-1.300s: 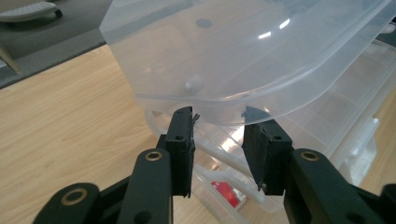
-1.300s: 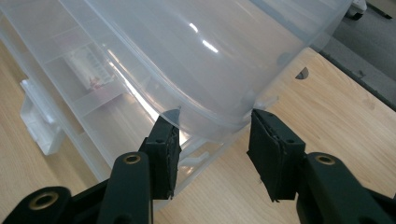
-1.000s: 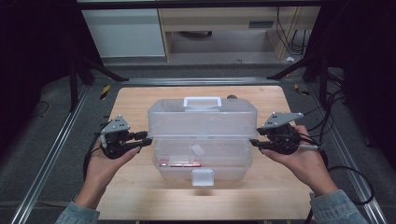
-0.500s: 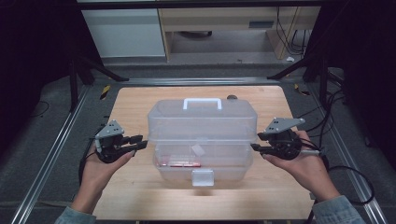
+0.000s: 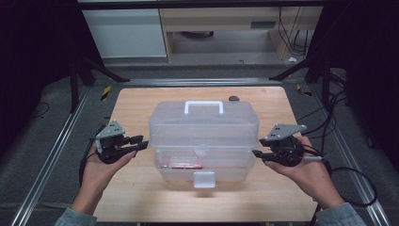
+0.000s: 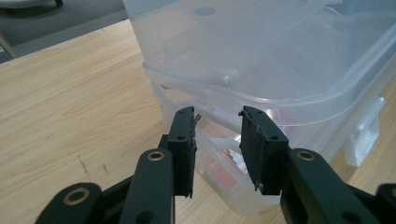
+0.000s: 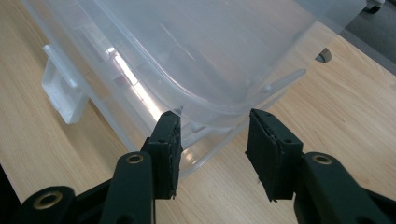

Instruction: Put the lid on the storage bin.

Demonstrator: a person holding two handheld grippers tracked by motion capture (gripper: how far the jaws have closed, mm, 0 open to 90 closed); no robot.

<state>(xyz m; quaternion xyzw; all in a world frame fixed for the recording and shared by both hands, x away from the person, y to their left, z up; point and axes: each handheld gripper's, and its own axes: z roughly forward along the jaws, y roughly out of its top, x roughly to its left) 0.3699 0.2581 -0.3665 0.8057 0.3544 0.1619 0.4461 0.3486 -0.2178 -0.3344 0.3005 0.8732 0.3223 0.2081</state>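
A light wooden table top [image 5: 141,108] is seen in the middle of the high view, framed by grey metal rails at the left and right of the frame. Its grain is seen running across the frame. A clear plastic storage box [image 5: 203,141] is set directly on the wood at the centre, with its white handle toward the upper part of the frame and its latch toward the lower edge. A small dark round object [image 5: 233,98] is noted on the wood near the upper edge of the top, just beyond the box; its kind cannot be told. Faint dark scratches are seen on the wood at the lower left of the left gripper view.
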